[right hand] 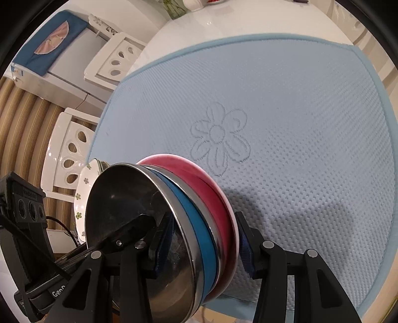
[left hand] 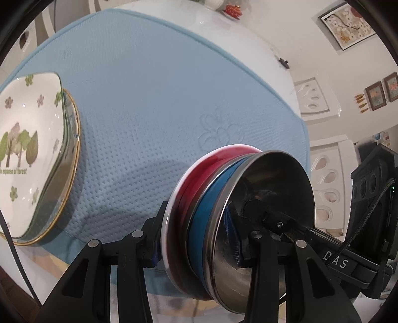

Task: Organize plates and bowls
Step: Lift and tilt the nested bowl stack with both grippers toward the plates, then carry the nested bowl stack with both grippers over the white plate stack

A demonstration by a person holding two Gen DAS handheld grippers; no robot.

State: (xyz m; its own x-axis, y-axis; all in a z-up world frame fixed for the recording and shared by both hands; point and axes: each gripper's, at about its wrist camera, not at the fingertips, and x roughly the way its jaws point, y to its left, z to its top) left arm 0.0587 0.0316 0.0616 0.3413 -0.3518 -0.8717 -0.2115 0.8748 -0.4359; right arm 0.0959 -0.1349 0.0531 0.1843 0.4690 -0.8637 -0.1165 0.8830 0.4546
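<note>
A nested stack of bowls [left hand: 223,198], steel on top, then blue, then red, is held on edge above the light blue mat [left hand: 149,99]. My left gripper [left hand: 199,246] is shut on the stack's rim. My right gripper [right hand: 201,248] is shut on the same stack [right hand: 189,218] from the opposite side; it also shows in the left wrist view [left hand: 286,223]. A white square dish with tree print [left hand: 27,149] sits on a gold-rimmed glass plate [left hand: 72,174] at the mat's left. The dish also shows behind the stack in the right wrist view [right hand: 83,193].
The mat covers a white round table [right hand: 199,32]. White chairs [right hand: 69,159] stand beside the table. A vase and a red dish [left hand: 232,10] sit at the table's far side. A stitched flower [right hand: 219,136] marks the mat's middle.
</note>
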